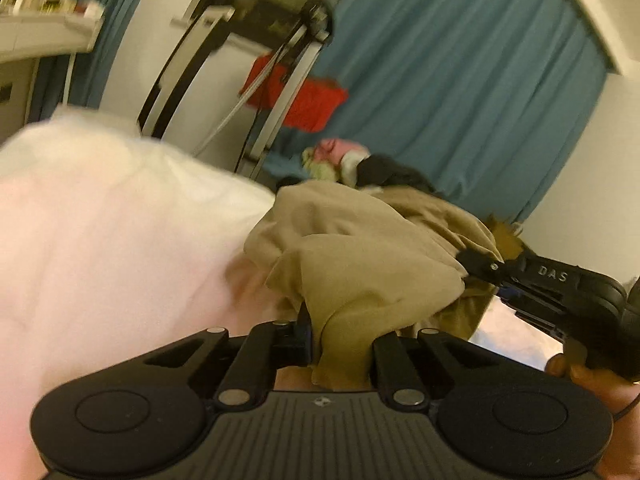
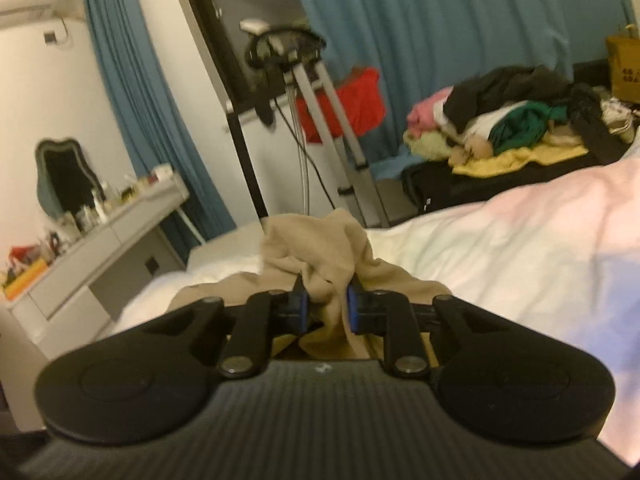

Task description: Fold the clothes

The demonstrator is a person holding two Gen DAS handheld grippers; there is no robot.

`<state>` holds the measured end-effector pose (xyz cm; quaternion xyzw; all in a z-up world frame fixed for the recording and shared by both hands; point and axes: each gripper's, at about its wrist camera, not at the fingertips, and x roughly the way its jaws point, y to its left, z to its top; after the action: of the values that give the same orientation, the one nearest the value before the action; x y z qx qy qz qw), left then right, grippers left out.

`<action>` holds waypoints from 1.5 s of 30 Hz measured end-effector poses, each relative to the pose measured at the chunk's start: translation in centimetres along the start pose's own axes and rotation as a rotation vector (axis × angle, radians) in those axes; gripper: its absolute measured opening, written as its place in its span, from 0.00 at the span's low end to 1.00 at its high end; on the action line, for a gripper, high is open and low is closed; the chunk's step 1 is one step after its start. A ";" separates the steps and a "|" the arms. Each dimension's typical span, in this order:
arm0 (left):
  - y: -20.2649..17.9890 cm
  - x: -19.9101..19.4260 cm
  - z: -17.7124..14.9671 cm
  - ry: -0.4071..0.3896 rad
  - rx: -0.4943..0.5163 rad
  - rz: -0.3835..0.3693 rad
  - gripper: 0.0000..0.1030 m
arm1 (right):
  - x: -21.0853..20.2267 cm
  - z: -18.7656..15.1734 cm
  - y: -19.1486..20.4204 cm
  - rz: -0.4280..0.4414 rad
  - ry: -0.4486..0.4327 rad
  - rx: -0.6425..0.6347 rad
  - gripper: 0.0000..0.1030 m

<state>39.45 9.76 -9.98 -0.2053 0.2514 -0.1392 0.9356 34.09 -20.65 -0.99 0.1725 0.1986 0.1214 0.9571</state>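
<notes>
A tan garment (image 1: 360,264) hangs bunched above the white bed (image 1: 100,240). My left gripper (image 1: 340,340) is shut on a fold of it, and the cloth drapes over the fingers and hides them. From the right side, my right gripper (image 1: 480,266) reaches in and bites the same cloth. In the right wrist view the tan garment (image 2: 320,256) is crumpled between the blue pads (image 2: 353,306) of my right gripper (image 2: 326,304), which is shut on it. Its loose end lies on the white bed (image 2: 500,260).
A pile of mixed clothes (image 2: 512,120) lies on a black suitcase (image 2: 480,184) beyond the bed. A silver tripod (image 2: 336,120) and a red cloth (image 2: 360,100) stand before blue curtains (image 2: 440,20). A cluttered dresser (image 2: 100,236) with a mirror sits left.
</notes>
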 end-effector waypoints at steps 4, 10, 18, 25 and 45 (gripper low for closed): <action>-1.5 -4.1 -0.9 -0.060 0.011 -0.049 0.09 | -6.7 -0.2 0.4 0.025 -0.076 0.004 0.19; -4.7 -14.1 -1.0 -0.181 -0.002 -0.041 0.08 | -19.2 0.4 0.7 0.046 -0.191 0.083 0.16; -13.6 -28.4 3.3 -0.361 0.077 -0.024 0.08 | -33.5 4.0 4.4 0.083 -0.323 0.031 0.15; -18.2 -32.8 8.6 -0.379 0.132 0.017 0.08 | -38.1 8.3 4.7 -0.020 -0.407 0.017 0.14; -2.1 -14.6 1.3 0.235 0.022 0.299 0.84 | -21.6 -11.1 5.8 0.109 0.167 -0.210 0.36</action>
<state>27.62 13.64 -1.97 -0.1377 0.3852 -0.0244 0.9122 9.20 -18.77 -1.10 0.0712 0.2542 0.2075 0.9419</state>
